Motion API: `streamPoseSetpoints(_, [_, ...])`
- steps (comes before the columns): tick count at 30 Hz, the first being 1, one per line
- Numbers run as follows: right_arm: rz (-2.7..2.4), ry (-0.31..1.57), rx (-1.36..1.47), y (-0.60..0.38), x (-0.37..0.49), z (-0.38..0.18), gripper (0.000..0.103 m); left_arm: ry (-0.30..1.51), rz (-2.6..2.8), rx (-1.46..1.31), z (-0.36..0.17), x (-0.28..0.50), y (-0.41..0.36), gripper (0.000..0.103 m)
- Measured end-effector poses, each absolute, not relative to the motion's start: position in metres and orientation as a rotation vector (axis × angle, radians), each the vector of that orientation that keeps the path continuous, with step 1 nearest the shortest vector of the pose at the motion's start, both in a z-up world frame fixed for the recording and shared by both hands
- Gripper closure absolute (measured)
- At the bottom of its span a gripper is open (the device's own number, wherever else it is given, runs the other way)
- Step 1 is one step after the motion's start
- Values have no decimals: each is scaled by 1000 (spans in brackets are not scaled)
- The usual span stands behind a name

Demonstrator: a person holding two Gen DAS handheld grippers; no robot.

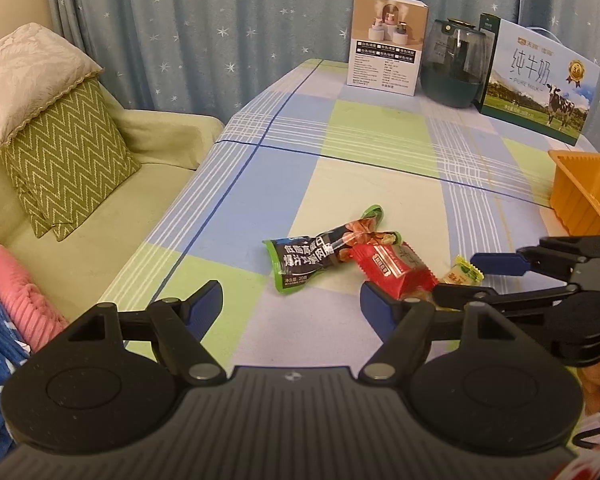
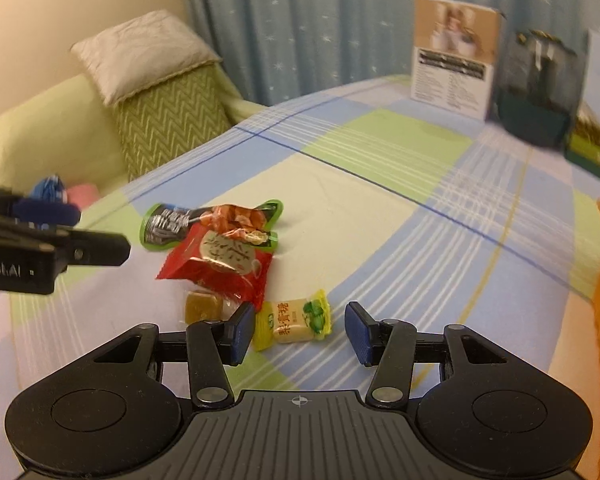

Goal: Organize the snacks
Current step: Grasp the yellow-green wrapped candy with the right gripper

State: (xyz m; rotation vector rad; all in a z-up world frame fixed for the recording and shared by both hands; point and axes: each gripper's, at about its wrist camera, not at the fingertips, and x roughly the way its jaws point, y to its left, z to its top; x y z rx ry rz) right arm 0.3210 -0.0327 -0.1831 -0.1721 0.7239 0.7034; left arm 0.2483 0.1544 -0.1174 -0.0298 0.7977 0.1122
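Our right claw (image 2: pixel 298 330) is apart, straddling the yellow candy (image 2: pixel 294 320) on the surface (image 2: pixel 380 208) — lined up to pinch it, not touching. Left claw (image 1: pixel 292 308) apart, empty, near the red pack (image 1: pixel 392 268). Orange bin (image 1: pixel 580 196) waits right — likely the destination.

Snack packets (image 1: pixel 340 256) on checked tablecloth (image 1: pixel 380 140)

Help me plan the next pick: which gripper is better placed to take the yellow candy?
Right. The right gripper stands open with the yellow candy between its fingers; the left gripper is open over bare cloth beside the red packet.
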Motion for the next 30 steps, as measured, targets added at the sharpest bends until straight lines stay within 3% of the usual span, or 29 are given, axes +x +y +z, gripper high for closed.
streamPoseSetpoints(3, [702,712,-211,-30,318,-185,55,804,106,-33,-119,249,154,30])
streamPoseSetpoints(4, [697,711,-217,-30,317,-185,66,805,102,-38,-119,249,154,30])
streamPoseSetpoints(7, [682,737,-184,-37,320,-181,81,806,76,-50,-120,248,151,30])
streamPoseSetpoints(18, [614,777,-62,-71,325,-168,81,844,-103,1,-136,254,115,35])
streamPoseSetpoints(26, [596,785,-25,-83,329,-167,81,838,-137,-27,-152,268,101,56])
streamPoseSetpoints(30, [598,783,-26,-85,330,-167,81,835,-116,1,-156,272,94,59])
